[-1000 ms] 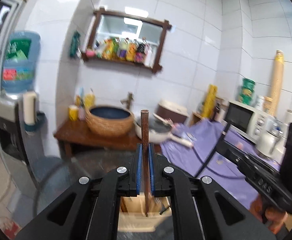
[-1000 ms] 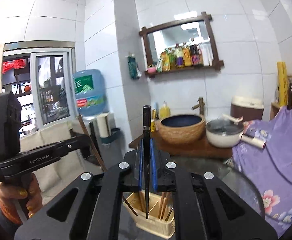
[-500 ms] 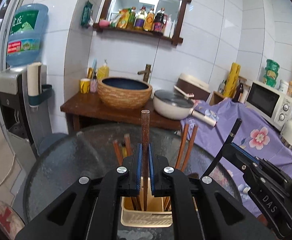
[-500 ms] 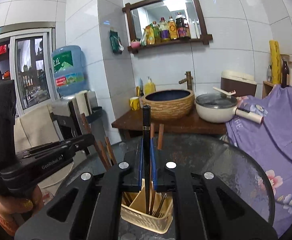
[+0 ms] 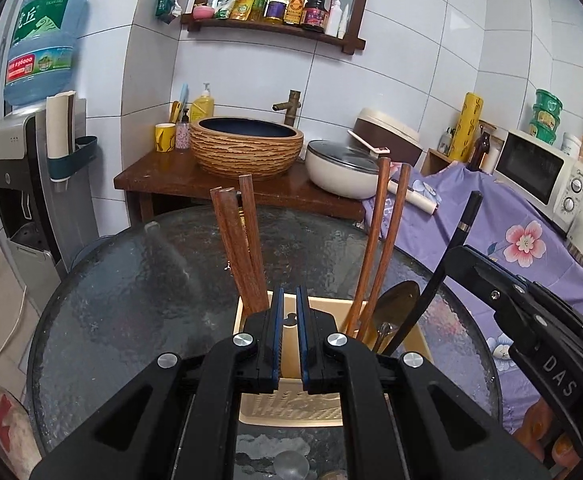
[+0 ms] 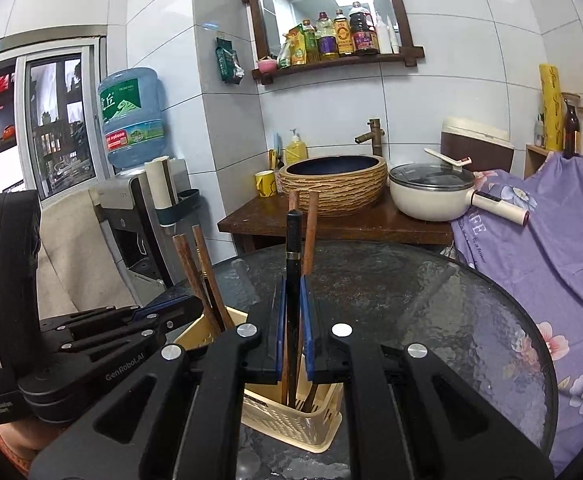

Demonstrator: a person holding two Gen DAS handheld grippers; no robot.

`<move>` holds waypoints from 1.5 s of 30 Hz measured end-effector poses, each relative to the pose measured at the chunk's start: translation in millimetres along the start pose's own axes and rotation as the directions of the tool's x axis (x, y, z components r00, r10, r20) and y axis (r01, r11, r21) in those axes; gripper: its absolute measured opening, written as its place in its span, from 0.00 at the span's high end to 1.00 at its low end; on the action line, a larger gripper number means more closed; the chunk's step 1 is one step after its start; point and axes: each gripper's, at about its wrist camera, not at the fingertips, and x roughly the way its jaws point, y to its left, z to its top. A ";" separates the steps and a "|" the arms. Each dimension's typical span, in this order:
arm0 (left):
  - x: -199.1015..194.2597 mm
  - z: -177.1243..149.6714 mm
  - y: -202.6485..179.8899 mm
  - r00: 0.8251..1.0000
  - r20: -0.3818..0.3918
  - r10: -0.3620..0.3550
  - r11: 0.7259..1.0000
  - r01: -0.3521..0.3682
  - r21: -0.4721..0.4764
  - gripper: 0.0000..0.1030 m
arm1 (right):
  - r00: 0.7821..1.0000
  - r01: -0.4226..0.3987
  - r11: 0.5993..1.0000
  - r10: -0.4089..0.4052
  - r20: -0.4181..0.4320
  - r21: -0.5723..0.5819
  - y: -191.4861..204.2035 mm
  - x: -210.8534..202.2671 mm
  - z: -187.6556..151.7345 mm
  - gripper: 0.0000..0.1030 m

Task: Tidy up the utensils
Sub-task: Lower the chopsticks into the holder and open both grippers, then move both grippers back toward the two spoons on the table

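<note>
The left claw [image 5: 287, 308] hangs just over the near rim of a cream plastic basket [image 5: 287, 408] that stands on the round glass worktop [image 5: 131, 300]. Its blue pads [image 5: 277, 320] sit narrow, a slim gap between them with nothing in it; only the basket's inner wall shows through.

The right claw [image 6: 292, 292] is clamped on a black chopstick [image 6: 292, 240], held upright, its lower end reaching down into the basket [image 6: 287, 420]. In the left view that same black chopstick [image 5: 457, 240] slants down from the right claw [image 5: 457, 254] into the basket's right side.

Inside the basket, a group of brown wooden chopsticks [image 5: 239, 248] leans at the left end, and another brown pair [image 5: 383, 240] leans towards the right end, just beside a metal spoon [image 5: 395, 302] standing bowl up. The spoon and the black chopstick are close together; whether they touch I cannot tell.

Behind the worktop, a wooden stand carries a woven-look basin [image 5: 247, 146] and a white lidded pot [image 5: 343, 168].
</note>
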 end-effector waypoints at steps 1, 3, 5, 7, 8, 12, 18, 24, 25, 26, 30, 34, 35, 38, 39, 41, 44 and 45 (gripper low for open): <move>-0.9 -0.4 -0.1 1.000 0.001 -0.001 1.000 0.001 0.000 0.93 | 1.000 0.002 1.000 -0.002 0.007 -0.008 0.9 -1.5 -1.0 0.92; -6.6 -1.9 0.3 1.000 0.012 -0.006 1.000 0.005 0.006 0.84 | 1.000 0.003 1.000 -0.003 0.014 -0.016 0.8 -4.4 -3.1 0.76; -16.0 -5.5 0.8 0.999 0.035 -0.002 1.000 0.002 0.008 0.65 | 1.000 0.004 1.000 -0.004 0.030 0.000 -2.9 -9.2 -5.6 0.43; -27.7 -11.0 4.0 0.998 0.064 0.003 1.000 -0.004 0.004 0.45 | 0.998 0.001 1.000 -0.003 0.057 0.024 -7.2 -16.7 -9.0 0.41; -32.1 -13.9 5.5 0.997 0.073 0.006 1.000 -0.006 0.003 0.43 | 0.999 0.006 1.000 -0.007 0.053 0.025 -8.0 -18.5 -10.8 0.41; -48.9 -34.0 22.7 0.995 0.084 0.048 0.998 -0.045 -0.044 0.22 | 0.999 0.036 0.998 -0.036 0.002 0.060 -11.8 -28.6 -28.2 0.41; -59.4 -69.6 34.7 0.983 0.081 0.163 0.986 -0.161 -0.032 0.09 | 0.986 0.054 0.990 -0.032 -0.165 0.129 -7.9 -31.4 -72.0 0.41; -52.7 -106.3 45.1 0.986 -0.015 0.168 0.984 -0.169 -0.062 0.06 | 0.943 0.054 0.991 -0.010 -0.332 0.124 5.6 -18.3 -127.9 0.41; -51.4 -111.2 46.3 0.984 -0.026 0.175 0.982 -0.177 -0.061 0.06 | 0.938 0.058 0.991 -0.012 -0.347 0.122 6.9 -16.6 -134.7 0.41; -50.5 -114.8 47.2 0.983 -0.033 0.181 0.981 -0.183 -0.059 0.06 | 0.932 0.059 0.990 -0.009 -0.363 0.125 8.2 -15.3 -142.2 0.41; -46.2 -129.2 54.2 0.978 -0.072 0.197 0.977 -0.202 -0.066 0.06 | 0.909 0.064 0.988 0.001 -0.417 0.144 11.8 -11.1 -165.8 0.41; -44.8 -140.0 61.7 0.973 -0.098 0.210 0.972 -0.219 -0.090 0.06 | 0.889 0.057 0.986 0.022 -0.457 0.159 15.1 -8.2 -180.5 0.41; -44.9 -142.4 63.8 0.972 -0.104 0.211 0.971 -0.221 -0.095 0.06 | 0.886 0.055 0.986 0.026 -0.462 0.160 16.6 -7.8 -183.1 0.41; -47.6 -146.6 66.4 0.970 -0.109 0.216 0.969 -0.227 -0.095 0.06 | 0.881 0.050 0.987 0.029 -0.472 0.154 20.8 -8.8 -188.8 0.41; -48.7 -147.3 66.0 0.970 -0.108 0.218 0.969 -0.228 -0.094 0.06 | 0.879 0.054 0.987 0.024 -0.477 0.149 22.0 -9.1 -191.1 0.41; -51.1 -148.1 67.6 0.970 -0.107 0.219 0.969 -0.230 -0.096 0.06 | 0.875 0.056 0.987 0.024 -0.484 0.151 23.2 -9.5 -194.1 0.41; -54.7 -149.3 69.7 0.970 -0.105 0.219 0.968 -0.230 -0.105 0.06 | 0.871 0.061 0.988 0.018 -0.490 0.144 24.2 -12.9 -197.5 0.42; -55.2 -148.6 70.6 0.970 -0.102 0.219 0.967 -0.229 -0.108 0.06 | 0.871 0.061 0.988 0.016 -0.492 0.141 24.7 -13.7 -197.4 0.42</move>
